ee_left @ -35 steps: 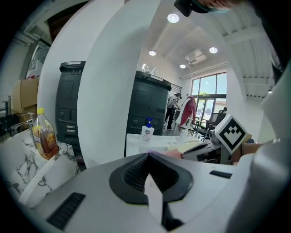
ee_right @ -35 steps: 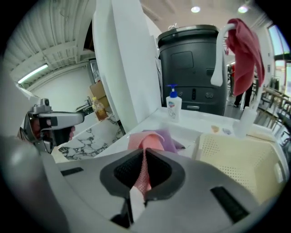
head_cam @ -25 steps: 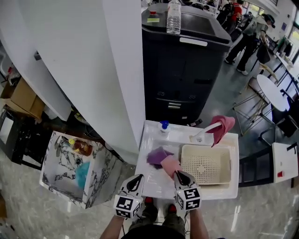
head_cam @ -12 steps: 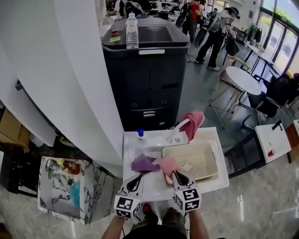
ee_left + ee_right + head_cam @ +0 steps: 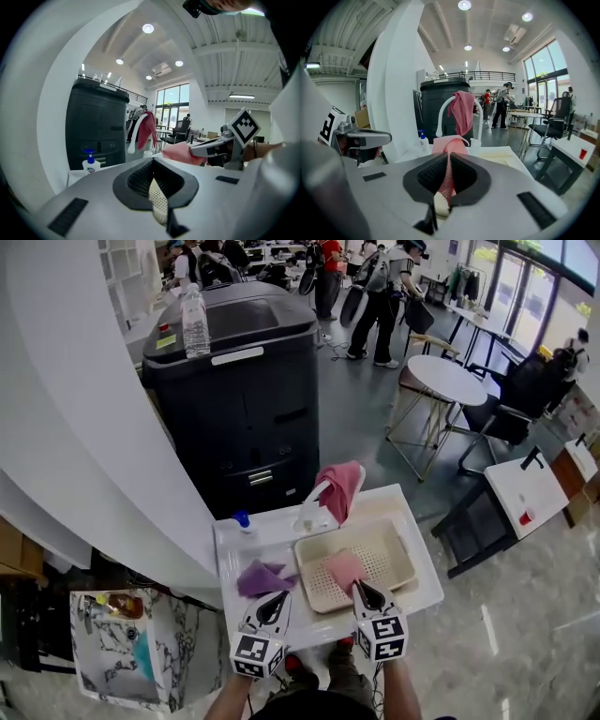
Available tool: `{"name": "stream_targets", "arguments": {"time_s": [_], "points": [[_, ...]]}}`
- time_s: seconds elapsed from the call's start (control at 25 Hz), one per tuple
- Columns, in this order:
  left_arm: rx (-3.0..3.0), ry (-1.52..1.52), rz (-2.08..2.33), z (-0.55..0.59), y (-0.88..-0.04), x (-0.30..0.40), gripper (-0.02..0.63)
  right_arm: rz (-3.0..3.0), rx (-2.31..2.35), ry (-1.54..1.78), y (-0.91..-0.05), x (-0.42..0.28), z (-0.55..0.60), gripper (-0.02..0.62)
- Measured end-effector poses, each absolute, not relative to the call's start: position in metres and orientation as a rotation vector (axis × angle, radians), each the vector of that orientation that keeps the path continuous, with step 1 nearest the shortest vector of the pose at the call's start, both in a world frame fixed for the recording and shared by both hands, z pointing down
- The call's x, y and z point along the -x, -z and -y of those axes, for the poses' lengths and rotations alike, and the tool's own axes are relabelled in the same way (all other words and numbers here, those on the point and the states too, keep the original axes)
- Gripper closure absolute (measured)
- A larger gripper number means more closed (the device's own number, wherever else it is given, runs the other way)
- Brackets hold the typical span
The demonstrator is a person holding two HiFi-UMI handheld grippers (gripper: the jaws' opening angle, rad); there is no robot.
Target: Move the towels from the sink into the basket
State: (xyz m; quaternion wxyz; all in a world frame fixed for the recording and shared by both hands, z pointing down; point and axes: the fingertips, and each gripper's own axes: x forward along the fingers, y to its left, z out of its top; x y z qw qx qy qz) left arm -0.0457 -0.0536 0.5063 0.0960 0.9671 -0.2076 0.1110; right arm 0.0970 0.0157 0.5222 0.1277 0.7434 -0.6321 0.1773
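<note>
My right gripper [image 5: 363, 594] is shut on a light pink towel [image 5: 344, 569], and the towel hangs over the beige perforated basket [image 5: 399, 560] in the right part of the white sink [image 5: 424, 588]. The right gripper view shows the same pink towel [image 5: 450, 144] pinched between the jaws of that gripper [image 5: 444, 190]. A purple towel [image 5: 257, 577] lies in the sink left of the basket. A darker pink towel [image 5: 340, 487] is draped over the white faucet. My left gripper [image 5: 274, 608] hovers near the purple towel, shut and holding nothing.
A blue-capped soap bottle [image 5: 243, 520] stands at the sink's back left. Behind the sink is a black cabinet [image 5: 239, 409] with a water bottle [image 5: 194, 321] on top. A white pillar rises at the left. A round table [image 5: 448, 382], chairs and people are at the back right.
My right gripper has carried the light pink towel to the right, from beside the purple towel to over the basket. The left gripper has stayed by the purple towel.
</note>
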Motion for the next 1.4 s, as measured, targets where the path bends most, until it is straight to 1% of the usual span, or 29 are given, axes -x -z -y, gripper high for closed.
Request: {"name": "stream_targets", "arguments": {"time_s": [0.32,0.68,1.4], "points": [[-2.874,-0.382,0.571,0.051,-0.509,-0.008,0.603,1.797,-2.203,-0.556,-0.532,-0.156,-0.018,0.557],[-2.84,-0.431,0.561,0.052,-0.529,-0.063,0.603,1.752,-2.197,-0.662,-0.566,-0.216,-0.024,0.557],[-2.715,-0.598,0.599,0.057,-0.599,-0.127,0.603,1.754,-2.048,-0.884,-0.653,-0.276,-0.023,0.557]]}}
